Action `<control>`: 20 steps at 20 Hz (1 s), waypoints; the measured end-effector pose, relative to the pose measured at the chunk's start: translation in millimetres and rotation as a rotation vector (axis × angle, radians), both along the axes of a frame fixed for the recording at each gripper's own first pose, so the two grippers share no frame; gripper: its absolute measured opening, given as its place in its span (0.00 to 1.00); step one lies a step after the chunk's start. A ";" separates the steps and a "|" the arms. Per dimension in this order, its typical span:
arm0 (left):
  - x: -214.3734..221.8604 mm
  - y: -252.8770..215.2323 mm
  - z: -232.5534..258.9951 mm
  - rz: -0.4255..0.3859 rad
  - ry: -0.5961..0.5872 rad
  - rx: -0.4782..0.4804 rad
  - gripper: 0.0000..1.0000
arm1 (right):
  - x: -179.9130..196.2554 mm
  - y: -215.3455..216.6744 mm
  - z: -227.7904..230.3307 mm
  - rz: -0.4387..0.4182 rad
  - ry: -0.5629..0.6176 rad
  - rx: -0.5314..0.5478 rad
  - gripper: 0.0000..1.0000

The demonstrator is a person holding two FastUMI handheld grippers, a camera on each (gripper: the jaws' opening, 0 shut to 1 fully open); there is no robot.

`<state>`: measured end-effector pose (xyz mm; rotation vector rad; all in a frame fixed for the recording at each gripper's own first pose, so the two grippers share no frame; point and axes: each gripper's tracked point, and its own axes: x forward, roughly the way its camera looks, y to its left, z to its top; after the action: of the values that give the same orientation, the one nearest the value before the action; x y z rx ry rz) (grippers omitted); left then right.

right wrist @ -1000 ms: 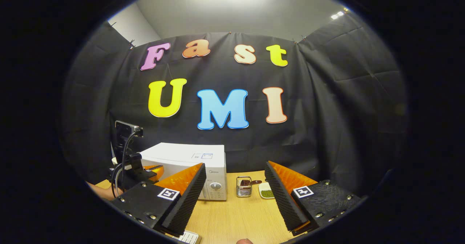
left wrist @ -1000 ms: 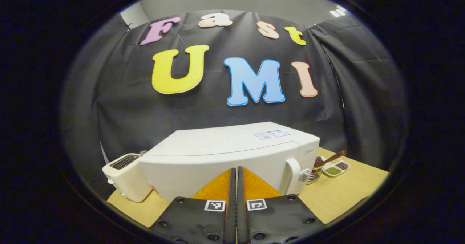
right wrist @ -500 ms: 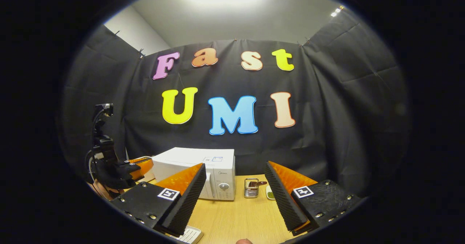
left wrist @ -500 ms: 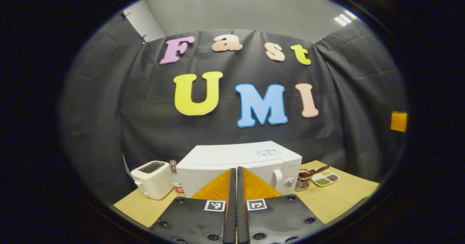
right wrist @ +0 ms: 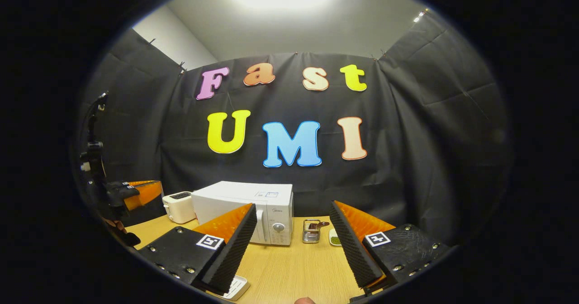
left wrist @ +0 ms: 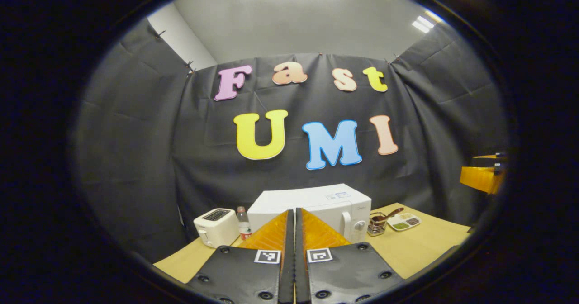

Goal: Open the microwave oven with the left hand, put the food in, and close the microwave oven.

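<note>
while the left claw (left wrist: 294,218) has its two fingers pressed together with nothing between them at the bottom centre of the left gripper view, the white box-shaped microwave oven (left wrist: 316,204) sits just above them, low in the middle of the frame, with its door closed. it stands on the pale wooden tabletop (left wrist: 420,245). a small white toaster (left wrist: 216,226) is at the lower left, and a clear plastic bottle with a red label (left wrist: 244,228) stands between the toaster and the oven. to the oven's right are a metal mesh basket (left wrist: 376,226) and a white divided dish of small foods (left wrist: 403,221).

in the right gripper view, the right claw (right wrist: 291,222) shows its fingers wide apart and empty at the bottom of the frame. through the gap, the microwave oven (right wrist: 246,209) lies at lower centre-left, the toaster (right wrist: 179,206) beside it on the left, the basket (right wrist: 311,230) and dish (right wrist: 334,239) to its right. the left claw (right wrist: 140,193) appears at the far left edge, held well apart from the oven. a white flat object (right wrist: 235,287) lies at the bottom, under the near finger.
</note>
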<state>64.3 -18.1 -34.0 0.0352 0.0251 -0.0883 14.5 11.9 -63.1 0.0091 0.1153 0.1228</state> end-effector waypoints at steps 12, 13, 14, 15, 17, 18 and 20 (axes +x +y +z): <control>-66.8 54.2 -5.6 0.049 -0.008 -0.026 0.19 | -36.7 40.9 -12.7 -0.014 0.001 -0.005 0.98; -67.8 57.5 -5.9 0.052 -0.009 -0.027 0.25 | -38.6 43.6 -13.1 -0.016 0.001 -0.004 0.98; -69.5 59.7 -5.9 0.058 -0.008 -0.031 0.29 | -41.2 46.7 -12.9 -0.019 0.001 -0.005 0.98; -68.7 61.3 -6.4 0.060 -0.007 -0.038 0.33 | -42.7 48.6 -11.5 -0.021 0.001 -0.006 0.98; -71.0 63.0 -4.0 0.056 -0.012 -0.050 0.60 | -43.8 50.7 -8.3 -0.027 -0.006 -0.009 0.98; -69.7 65.9 -4.2 0.057 -0.017 -0.050 0.71 | -43.9 50.2 -6.4 -0.034 -0.012 -0.008 0.98; -69.4 71.7 -3.5 0.062 -0.030 -0.044 0.95 | -42.6 51.1 -5.2 -0.045 -0.015 -0.002 0.98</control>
<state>-5.2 53.6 -37.6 -0.0081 -0.0061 -0.0259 -28.1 63.0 -68.3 0.0091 0.0997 0.0780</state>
